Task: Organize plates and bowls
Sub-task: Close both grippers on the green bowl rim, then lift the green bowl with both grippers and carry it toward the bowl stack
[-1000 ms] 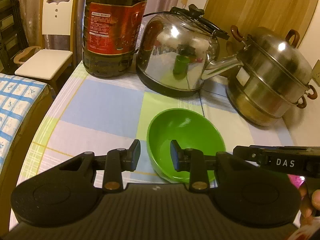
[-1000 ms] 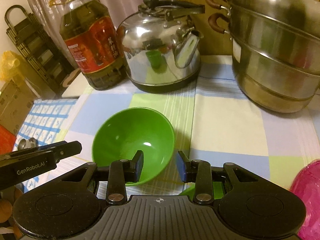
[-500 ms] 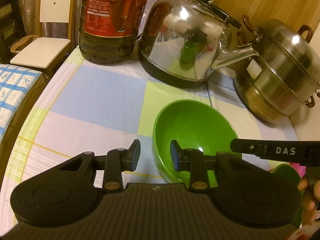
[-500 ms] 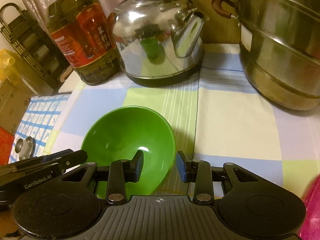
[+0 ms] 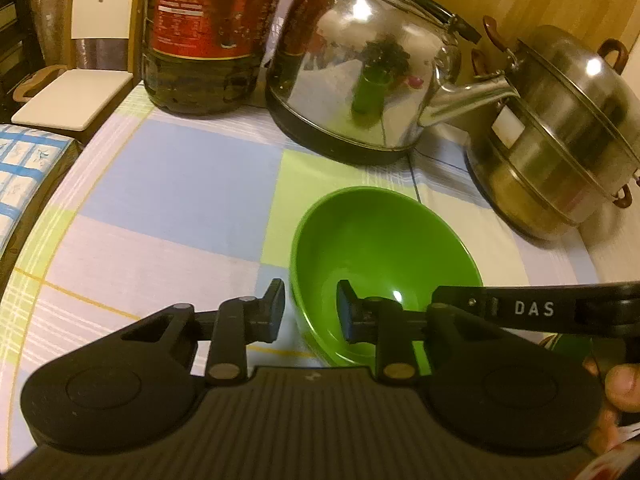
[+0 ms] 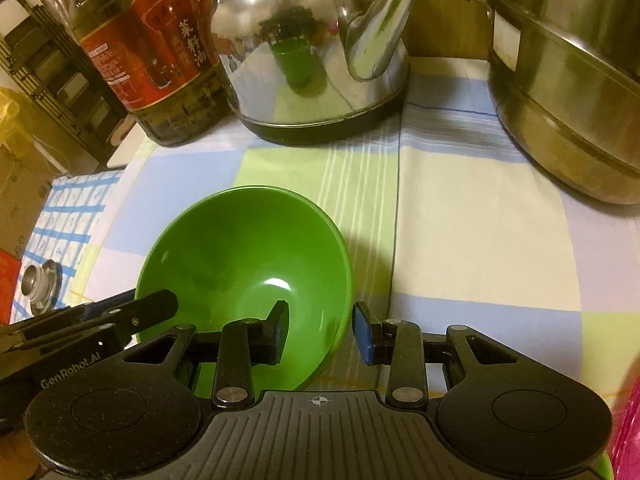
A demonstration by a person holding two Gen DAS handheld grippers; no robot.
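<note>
- green bowl [image 5: 384, 256] sitting upright on checked tablecloth [image 5: 168, 184], in front of steel kettle [image 5: 360, 76]
- left gripper [image 5: 310, 312] closing, bowl's left rim between its fingers, pads not yet pressing
- right gripper [image 6: 320, 330] straddling bowl's right rim, fingers spread, not pinching

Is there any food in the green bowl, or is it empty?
Empty. The green bowl sits upright on the tablecloth, and its shiny bare bottom shows in both views.

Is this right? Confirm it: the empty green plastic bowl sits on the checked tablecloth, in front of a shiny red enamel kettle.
Not quite. The kettle is shiny bare steel, not red enamel, as the right wrist view shows. The empty green plastic bowl does sit on the checked tablecloth before it.
</note>
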